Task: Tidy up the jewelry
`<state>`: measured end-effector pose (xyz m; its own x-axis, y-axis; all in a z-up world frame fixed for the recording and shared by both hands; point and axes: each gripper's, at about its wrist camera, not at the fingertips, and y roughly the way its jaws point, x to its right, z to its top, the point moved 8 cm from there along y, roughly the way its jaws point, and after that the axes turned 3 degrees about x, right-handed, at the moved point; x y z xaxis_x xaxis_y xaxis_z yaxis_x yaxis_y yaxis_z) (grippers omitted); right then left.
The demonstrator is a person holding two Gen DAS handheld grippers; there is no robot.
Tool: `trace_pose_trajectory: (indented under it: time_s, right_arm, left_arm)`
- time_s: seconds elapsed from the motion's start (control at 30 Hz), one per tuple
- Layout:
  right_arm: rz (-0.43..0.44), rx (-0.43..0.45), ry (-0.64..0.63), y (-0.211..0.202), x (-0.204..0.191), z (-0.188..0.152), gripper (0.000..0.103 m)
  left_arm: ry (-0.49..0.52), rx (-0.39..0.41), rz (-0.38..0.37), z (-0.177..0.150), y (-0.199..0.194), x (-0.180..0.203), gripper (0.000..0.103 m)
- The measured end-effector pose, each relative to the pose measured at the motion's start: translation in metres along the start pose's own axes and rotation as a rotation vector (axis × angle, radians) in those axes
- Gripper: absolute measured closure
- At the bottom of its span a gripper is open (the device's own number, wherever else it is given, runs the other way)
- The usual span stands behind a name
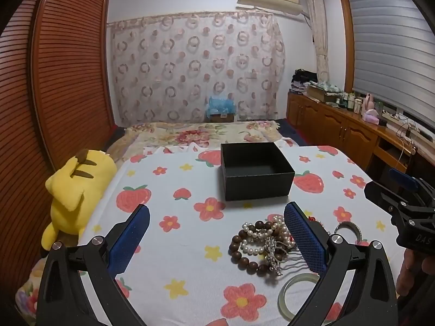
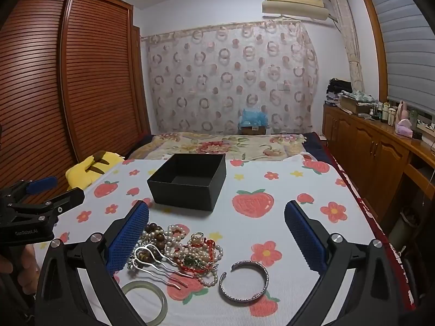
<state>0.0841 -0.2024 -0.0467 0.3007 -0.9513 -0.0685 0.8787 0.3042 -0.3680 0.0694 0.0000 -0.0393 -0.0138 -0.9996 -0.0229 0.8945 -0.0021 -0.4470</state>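
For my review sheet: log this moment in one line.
stage: start | left gripper: open, empty | right gripper: open, empty | jewelry pile: on cloth | black box: empty

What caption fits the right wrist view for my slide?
Open right gripper poised over tangled jewelry pile and silver cuff, empty black box beyond.
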Motion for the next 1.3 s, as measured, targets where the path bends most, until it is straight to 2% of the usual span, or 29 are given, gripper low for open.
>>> trace_pose_trajectory:
  time_s: [1.3]
  right_arm:
    - [-0.001, 0.006, 0.004, -0.0019, 0.0008, 0.0018, 0.002]
  left_arm:
    - [-0.001, 0.014, -0.002, 0.0099, -0.0076, 0.0026, 0.007]
